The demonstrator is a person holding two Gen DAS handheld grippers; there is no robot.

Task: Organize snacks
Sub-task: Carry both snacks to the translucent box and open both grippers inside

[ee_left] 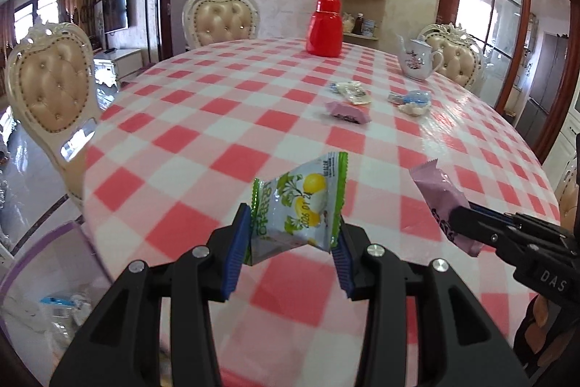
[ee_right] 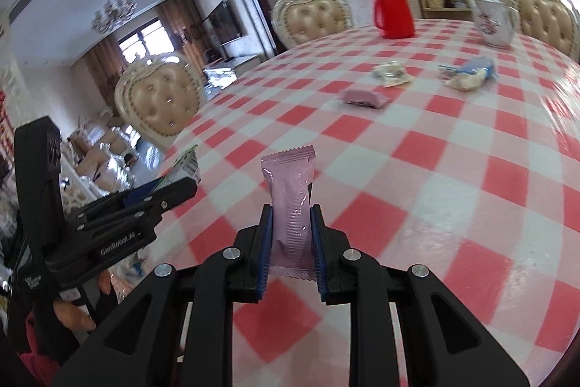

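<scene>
Left wrist view: my left claw (ee_left: 291, 242) grasps the lemon packet (ee_left: 301, 205), carried above the table (ee_left: 203, 118). A pink bar (ee_left: 348, 113) and two small piles remain out there.

Right wrist view: my right claw (ee_right: 291, 242) is clenched on a pink packet (ee_right: 291, 202), upright, over the table's near edge. I judge sorting only partly done.

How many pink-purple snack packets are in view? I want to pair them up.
2. One pink-purple packet is clamped in the right gripper; the other pink-purple packet lies mid-table on the checked tablecloth. More may be hidden.
</scene>
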